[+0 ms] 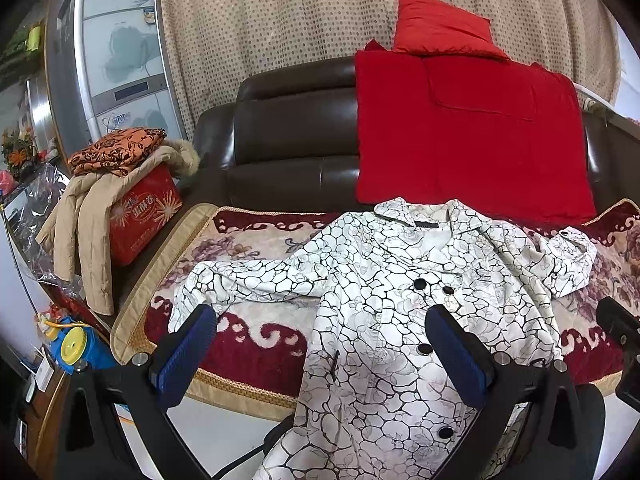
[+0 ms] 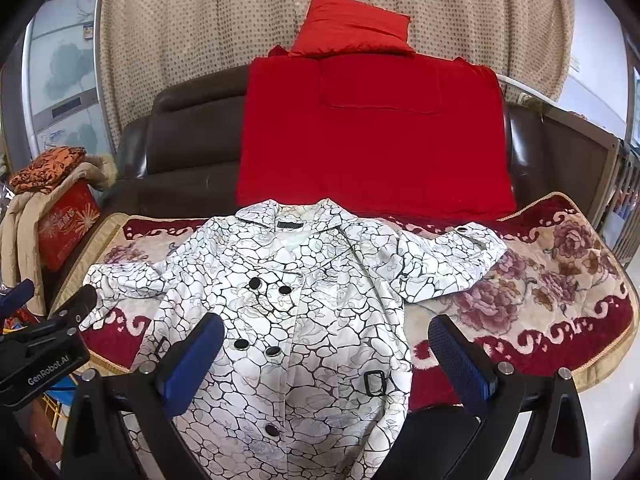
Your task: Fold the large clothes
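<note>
- A white coat (image 2: 288, 320) with a black crackle print lies face up and buttoned on a floral blanket (image 2: 560, 280) that covers the sofa seat; its collar points to the backrest and its hem hangs over the front edge toward the cameras.
- The coat's sleeve on the right of the right wrist view (image 2: 452, 260) is bent and bunched, its cuff near the red cloth; the other sleeve (image 1: 224, 284) stretches flat toward the blanket's left border.
- Bare blanket lies open on both sides of the coat, wider on the right of the right wrist view; its gold-trimmed front edge (image 1: 240, 388) runs just beneath the gripper fingers.
- The left gripper (image 1: 320, 344) hovers over the front edge with jaws spread wide, gripping nothing; its left finger (image 1: 184, 352) lies over the flat sleeve's cuff, its right finger over the coat's buttoned front.
- The right gripper (image 2: 324, 356) is likewise released and empty, one finger (image 2: 196, 360) over the coat's front, the other (image 2: 460, 364) beyond the coat's side over the blanket.
- The two grippers sit near each other, apart.
- A red cloth (image 2: 372, 136) drapes the dark leather backrest (image 2: 180, 136) just behind the collar, a red cushion (image 2: 352, 28) above it.
- Off the blanket's left edge stands a red box (image 1: 144, 216) bearing a beige jacket (image 1: 80, 232) and folded orange fabric (image 1: 116, 152).
</note>
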`<control>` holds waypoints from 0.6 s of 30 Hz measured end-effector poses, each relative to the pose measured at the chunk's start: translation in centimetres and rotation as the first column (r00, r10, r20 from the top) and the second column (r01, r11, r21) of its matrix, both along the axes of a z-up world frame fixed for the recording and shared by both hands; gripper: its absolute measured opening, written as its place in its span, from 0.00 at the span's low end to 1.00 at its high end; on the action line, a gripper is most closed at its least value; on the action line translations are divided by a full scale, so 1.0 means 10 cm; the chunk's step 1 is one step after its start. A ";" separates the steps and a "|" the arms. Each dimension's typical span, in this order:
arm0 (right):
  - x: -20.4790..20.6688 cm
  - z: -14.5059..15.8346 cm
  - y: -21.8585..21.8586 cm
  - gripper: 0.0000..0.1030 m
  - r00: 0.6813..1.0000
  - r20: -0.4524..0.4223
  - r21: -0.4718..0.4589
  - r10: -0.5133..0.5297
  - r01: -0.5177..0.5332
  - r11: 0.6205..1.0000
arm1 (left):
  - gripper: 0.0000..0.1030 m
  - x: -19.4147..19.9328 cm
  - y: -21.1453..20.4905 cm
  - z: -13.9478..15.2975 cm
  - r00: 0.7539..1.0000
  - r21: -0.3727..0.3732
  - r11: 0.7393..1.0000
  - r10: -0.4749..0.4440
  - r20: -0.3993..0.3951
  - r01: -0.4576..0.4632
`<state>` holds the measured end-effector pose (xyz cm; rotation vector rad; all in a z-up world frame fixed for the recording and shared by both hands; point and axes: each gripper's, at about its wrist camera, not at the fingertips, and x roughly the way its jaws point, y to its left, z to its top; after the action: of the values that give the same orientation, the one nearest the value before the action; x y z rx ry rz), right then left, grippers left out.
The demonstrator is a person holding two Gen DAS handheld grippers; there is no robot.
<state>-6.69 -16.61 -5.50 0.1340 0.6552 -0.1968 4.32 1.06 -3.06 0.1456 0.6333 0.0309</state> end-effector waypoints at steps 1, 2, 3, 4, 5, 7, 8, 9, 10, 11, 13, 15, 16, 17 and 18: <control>0.01 0.00 -0.01 1.00 1.000 -0.001 0.000 -0.001 0.001 1.000 | 1.00 0.00 0.00 0.00 1.000 0.001 1.000 0.000 -0.001 0.000; 0.01 0.00 -0.01 1.00 1.000 -0.002 -0.001 -0.001 0.001 1.000 | 1.00 0.01 0.00 0.00 1.000 0.002 1.000 0.000 -0.001 0.000; 0.01 -0.01 -0.01 1.00 1.000 -0.003 -0.001 -0.001 0.001 1.000 | 1.00 0.01 0.00 0.00 1.000 0.003 1.000 0.000 -0.002 0.000; 0.01 -0.01 -0.01 1.00 1.000 -0.004 -0.001 0.000 0.000 1.000 | 1.00 0.01 0.00 0.00 1.000 0.003 1.000 0.001 -0.002 -0.001; 0.01 -0.02 -0.01 1.00 1.000 -0.005 0.001 0.000 0.000 1.000 | 1.00 0.01 0.01 0.00 1.000 0.003 1.000 0.000 -0.001 0.000; 0.02 -0.02 -0.02 1.00 1.000 -0.006 0.002 -0.001 0.001 1.000 | 1.00 0.02 0.00 0.00 1.000 0.006 1.000 -0.002 -0.002 0.002; 0.03 -0.02 -0.02 1.00 1.000 -0.007 0.002 -0.002 0.002 1.000 | 1.00 0.03 0.00 0.00 1.000 0.007 1.000 -0.002 -0.003 0.002; 0.03 -0.03 -0.03 1.00 1.000 -0.008 0.003 -0.002 0.002 1.000 | 1.00 0.02 0.00 0.00 1.000 0.006 1.000 -0.002 -0.003 0.002; 0.03 -0.03 -0.03 1.00 1.000 -0.009 0.005 -0.003 0.003 1.000 | 1.00 0.03 0.00 0.00 1.000 0.005 1.000 -0.003 -0.003 0.003; 0.04 -0.03 -0.03 1.00 1.000 -0.010 0.006 -0.004 0.004 1.000 | 1.00 0.03 0.00 -0.01 1.000 0.006 1.000 -0.003 -0.003 0.003; 0.04 -0.04 -0.03 1.00 1.000 -0.010 0.006 -0.006 0.006 1.000 | 1.00 0.03 -0.01 -0.01 1.000 0.009 1.000 -0.004 -0.003 0.004; 0.04 -0.04 -0.04 1.00 1.000 -0.010 0.008 -0.007 0.007 1.000 | 1.00 0.04 -0.02 -0.02 1.000 0.010 1.000 -0.008 -0.004 0.008; 0.04 -0.05 -0.04 1.00 1.000 -0.009 0.008 -0.007 0.007 1.000 | 1.00 0.04 -0.02 -0.02 1.000 0.010 1.000 -0.009 -0.004 0.009; 0.04 -0.05 -0.04 1.00 1.000 -0.010 0.008 -0.008 0.008 1.000 | 1.00 0.05 -0.02 -0.02 1.000 0.012 1.000 -0.009 -0.005 0.009; 0.05 -0.05 -0.04 1.00 1.000 -0.011 0.007 -0.008 0.008 1.000 | 1.00 0.05 -0.02 -0.02 1.000 0.010 1.000 -0.010 -0.006 0.010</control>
<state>-6.20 -17.04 -5.99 0.1428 0.6662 -0.2029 4.78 0.88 -3.28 0.1586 0.6379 0.0245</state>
